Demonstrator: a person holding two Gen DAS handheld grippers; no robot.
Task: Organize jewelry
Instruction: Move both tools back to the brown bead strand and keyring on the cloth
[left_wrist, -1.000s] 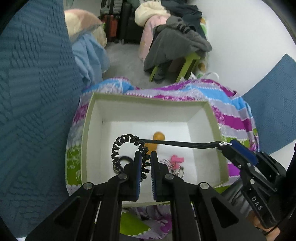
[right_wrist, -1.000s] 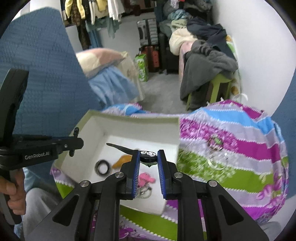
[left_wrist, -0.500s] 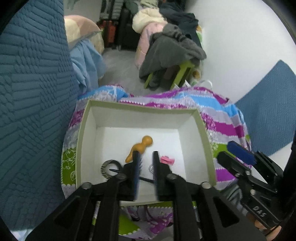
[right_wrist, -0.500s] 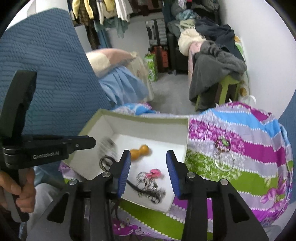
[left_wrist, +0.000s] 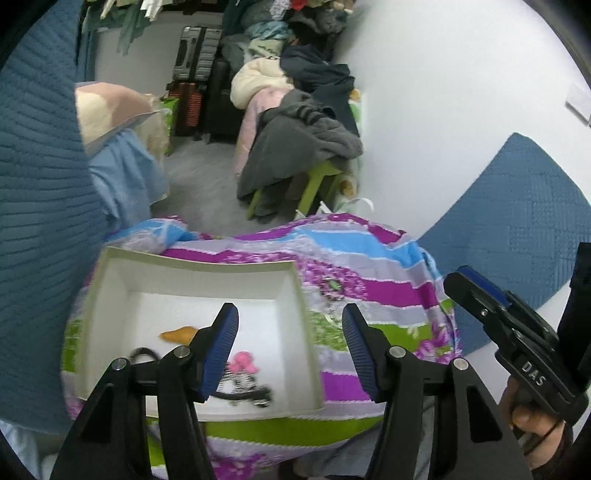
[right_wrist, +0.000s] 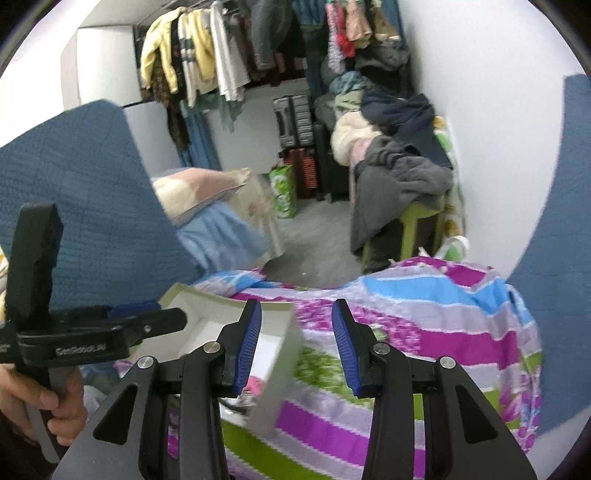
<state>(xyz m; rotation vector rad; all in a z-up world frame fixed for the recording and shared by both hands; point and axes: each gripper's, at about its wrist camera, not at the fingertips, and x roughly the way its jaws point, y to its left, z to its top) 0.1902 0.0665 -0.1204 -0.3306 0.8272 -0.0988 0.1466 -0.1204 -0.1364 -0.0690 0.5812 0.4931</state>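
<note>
Left wrist view: left gripper (left_wrist: 290, 345), lower centre, jaws opening with nothing between them, above a shallow white box (left_wrist: 110, 280) resting on a striped floral cloth (left_wrist: 369, 288). In the box, lower left of frame: an orange piece (left_wrist: 179, 333), a pink clip (left_wrist: 243, 362), a black coil tie (left_wrist: 142, 352) and a dark chain tangle (left_wrist: 245, 389). Right gripper (left_wrist: 476, 291) at right edge. Right wrist view: right gripper (right_wrist: 295, 345), lower centre, parted and empty, over the box's right wall (right_wrist: 282, 362).

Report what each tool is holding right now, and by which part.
Nothing is held. The left tool is opening with only air between its pads, above the white box; the right tool stands open and empty.
</note>
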